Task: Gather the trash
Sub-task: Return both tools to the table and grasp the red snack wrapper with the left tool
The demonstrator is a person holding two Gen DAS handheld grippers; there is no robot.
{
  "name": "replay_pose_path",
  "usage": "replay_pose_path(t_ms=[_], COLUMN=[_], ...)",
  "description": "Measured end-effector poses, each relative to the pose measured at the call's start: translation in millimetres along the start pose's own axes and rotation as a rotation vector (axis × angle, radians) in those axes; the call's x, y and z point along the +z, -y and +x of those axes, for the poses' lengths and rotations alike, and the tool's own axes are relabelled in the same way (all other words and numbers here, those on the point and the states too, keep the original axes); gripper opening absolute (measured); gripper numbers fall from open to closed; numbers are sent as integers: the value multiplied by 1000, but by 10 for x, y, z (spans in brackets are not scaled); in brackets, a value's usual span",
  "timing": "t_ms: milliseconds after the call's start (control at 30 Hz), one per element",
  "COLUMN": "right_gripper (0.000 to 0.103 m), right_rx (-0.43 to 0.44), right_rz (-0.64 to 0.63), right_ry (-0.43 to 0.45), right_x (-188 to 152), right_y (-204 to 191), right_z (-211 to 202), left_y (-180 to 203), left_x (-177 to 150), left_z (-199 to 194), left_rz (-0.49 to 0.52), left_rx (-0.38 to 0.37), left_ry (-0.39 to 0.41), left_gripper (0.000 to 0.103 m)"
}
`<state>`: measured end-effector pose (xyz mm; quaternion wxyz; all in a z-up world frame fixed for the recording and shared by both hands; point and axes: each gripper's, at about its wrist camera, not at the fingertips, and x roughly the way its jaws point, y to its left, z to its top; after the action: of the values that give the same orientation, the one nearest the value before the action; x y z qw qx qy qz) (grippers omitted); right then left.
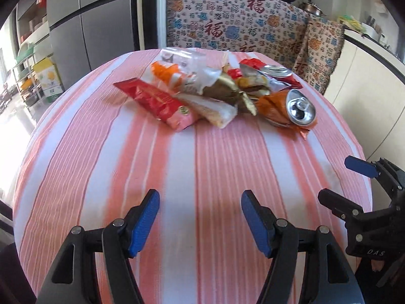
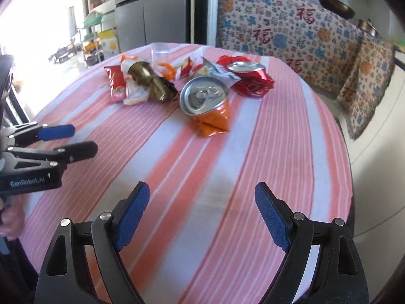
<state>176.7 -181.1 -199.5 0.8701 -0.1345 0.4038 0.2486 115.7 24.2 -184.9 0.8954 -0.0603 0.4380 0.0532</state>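
I am hovering both tools over the near half of the striped tabletop (image 1: 202,164), so I judge this as the approach step, with nothing collected yet. My left gripper (image 1: 200,225) is standing released with nothing between its pads, and my right gripper (image 2: 202,217) is spread wide and also empty. The trash pile (image 1: 215,93) is lying toward the far edge of the tabletop, well apart from both tools. I am counting two crushed cans: an orange can (image 2: 206,102) nearest me, its silver top facing this way, and a red can (image 2: 249,78) just behind it toward the right edge. There is one clear plastic cup (image 2: 160,50) at the far edge and several crumpled wrappers, too tangled to count exactly. Next I am expecting to reach forward and centre one tool around the orange can before closing.
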Motion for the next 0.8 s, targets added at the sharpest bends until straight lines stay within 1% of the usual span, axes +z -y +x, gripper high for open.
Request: replay_pose_path(t_ms=[67,133,200,300,367,500,633,700,800], right_gripper=[86,87,90,95,99,100,101,101,101], right_rx=[-3,6,7,12,9,9,13,16,17], right_rz=[-17,-8,3,40,55,55,59,60,61], right_ry=[-20,-24,-28,-24,-17,-14,-17,-18,-18], right_x=[12,22,26,-11,-44,-62,-65,-64,-64], right_y=[-67,-75,-56,-41,-35,-45,-52,-48,-48], right_z=[80,115,145,172,166,150,152,156,157], left_y=[-73,-59,-40,-51,-48,-32,-105,-151,-323], left_x=[-9,18,46,125,210,416,635,697,707], left_z=[11,39,69,147,230,420,576,619,590], left_rz=[-13,-2,11,-1,-7,-17,-68,-80,-107], left_rx=[2,15,31,43,49,80,111,131,124], left_ry=[4,3,2,3,1,0,-3,-5,-9], left_gripper=[69,69,71,75,76,77,78,78,78])
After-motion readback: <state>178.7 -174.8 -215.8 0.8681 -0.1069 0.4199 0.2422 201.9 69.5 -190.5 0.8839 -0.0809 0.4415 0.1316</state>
